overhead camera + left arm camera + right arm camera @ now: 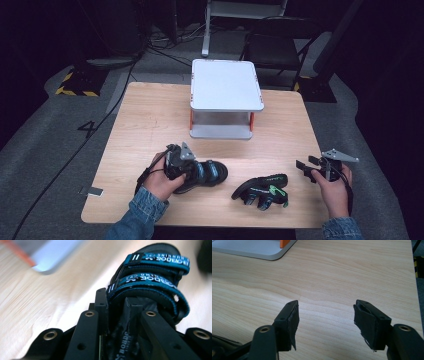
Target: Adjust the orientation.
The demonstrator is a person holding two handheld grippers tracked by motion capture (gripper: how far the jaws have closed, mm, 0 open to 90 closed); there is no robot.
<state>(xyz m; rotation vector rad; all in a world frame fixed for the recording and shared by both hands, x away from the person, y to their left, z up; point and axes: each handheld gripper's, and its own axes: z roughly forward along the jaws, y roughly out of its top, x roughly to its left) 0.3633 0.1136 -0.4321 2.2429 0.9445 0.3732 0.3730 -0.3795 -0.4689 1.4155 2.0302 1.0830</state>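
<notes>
A person in denim sleeves works over a pale wood bench [150,120], a gripper in each hand. At left, the left gripper [186,169] has its fingers [101,307] clamped narrow on the heel strap of a black sandal with teal straps [202,174], which lies on the bench near its front edge, just ahead of the left hand [162,182]. Seen from the left gripper view, the same sandal [150,282] runs away from the camera, toe pointing off, its two hook-and-loop straps crossing the foot.

The step in hand appears to be the pick-up of this first sandal; the grasp looks made, the lift not yet begun. The next move likely calls for a steady raise without letting the soft strap slip from the pads, then a carry toward the white two-tier shelf [226,85] standing at the back of the bench.

To the right lies the second sandal [261,190], tipped on its side, black with green markings, well apart from the first. Farther right, the right gripper [305,166] hovers above bare wood, its fingers [289,322] spread wide and holding nothing.

White lettering on the teal straps shows upside down in the left gripper view; it seems to read "BORDOR" beside "RUNNING", though the spelling is uncertain. A painted "4" [87,128] marks the grey floor at left.
</notes>
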